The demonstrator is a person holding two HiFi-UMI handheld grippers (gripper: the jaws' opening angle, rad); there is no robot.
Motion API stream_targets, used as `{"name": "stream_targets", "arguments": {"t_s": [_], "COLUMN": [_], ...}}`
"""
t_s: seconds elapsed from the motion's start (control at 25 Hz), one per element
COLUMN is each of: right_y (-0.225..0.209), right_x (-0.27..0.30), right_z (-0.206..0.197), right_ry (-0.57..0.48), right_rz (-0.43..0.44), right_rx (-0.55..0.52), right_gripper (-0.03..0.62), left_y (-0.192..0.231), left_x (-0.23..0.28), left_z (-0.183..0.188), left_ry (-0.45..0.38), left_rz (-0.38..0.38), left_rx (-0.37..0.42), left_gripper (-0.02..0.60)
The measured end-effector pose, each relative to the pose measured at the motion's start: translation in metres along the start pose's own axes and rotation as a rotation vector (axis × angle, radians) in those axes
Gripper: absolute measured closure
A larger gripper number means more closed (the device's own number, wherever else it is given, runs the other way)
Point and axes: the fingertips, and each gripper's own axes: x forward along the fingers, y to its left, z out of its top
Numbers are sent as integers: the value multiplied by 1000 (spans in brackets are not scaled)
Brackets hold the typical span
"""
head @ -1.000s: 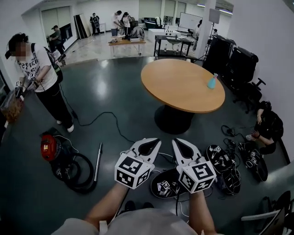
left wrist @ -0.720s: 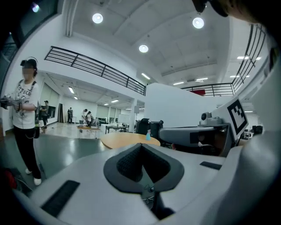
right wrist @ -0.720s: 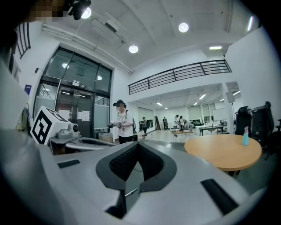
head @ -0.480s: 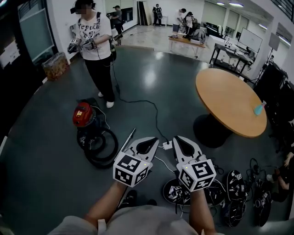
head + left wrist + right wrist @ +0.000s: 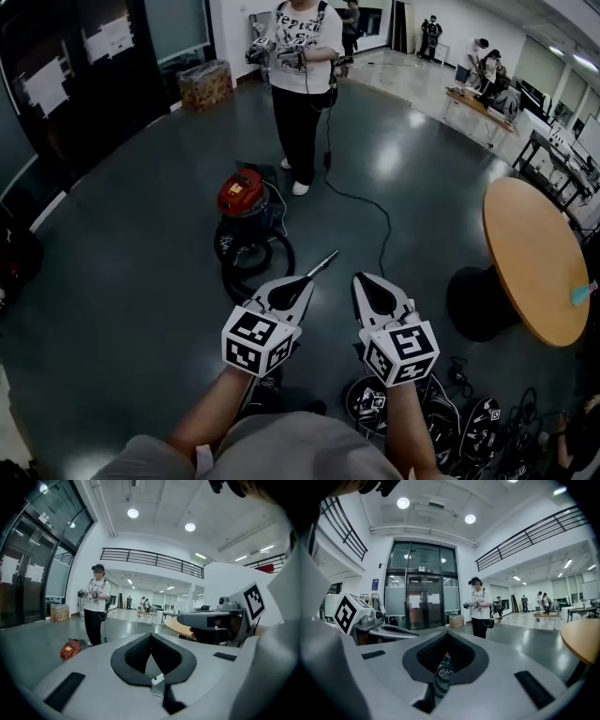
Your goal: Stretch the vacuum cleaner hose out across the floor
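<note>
The fingers of the left gripper [image 5: 305, 282] are pressed together at the tips with nothing between them, and so are those of the right gripper [image 5: 362, 279]. Both are as closed as they were a second ago and are held side by side in the same way.

What has changed is the view around them, which has swung round. The coiled vacuum cleaner hose [image 5: 251, 260], earlier low at the left edge, now lies on the floor straight ahead, just past the left gripper's tips. Its metal wand [image 5: 322, 265] points toward them. The red vacuum cleaner [image 5: 242, 191] sits just behind the coil. The standing person [image 5: 302, 66] has gone from the far left to top centre, and the round worktop [image 5: 531, 258] has slid to the right edge.
</note>
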Motion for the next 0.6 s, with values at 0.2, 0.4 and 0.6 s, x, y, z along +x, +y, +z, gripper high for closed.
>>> {"name": "stream_targets", "arguments": {"t_s": [0.2, 0.4, 0.6], "right_y": [37, 76, 106], "right_x": [38, 77, 116], "right_z": [-15, -24, -29], "right_ry": [53, 76, 107], "right_rz": [98, 220, 309], "right_rx": [-7, 6, -16], "right_gripper": [588, 588, 588], "left_y": [42, 87, 132], "left_x": [-30, -45, -45], "left_z": [-12, -30, -46], "left_ry": [15, 57, 89], "left_rz": [95, 153, 160], "left_rx": [-33, -19, -30], "left_gripper": [574, 574, 574]}}
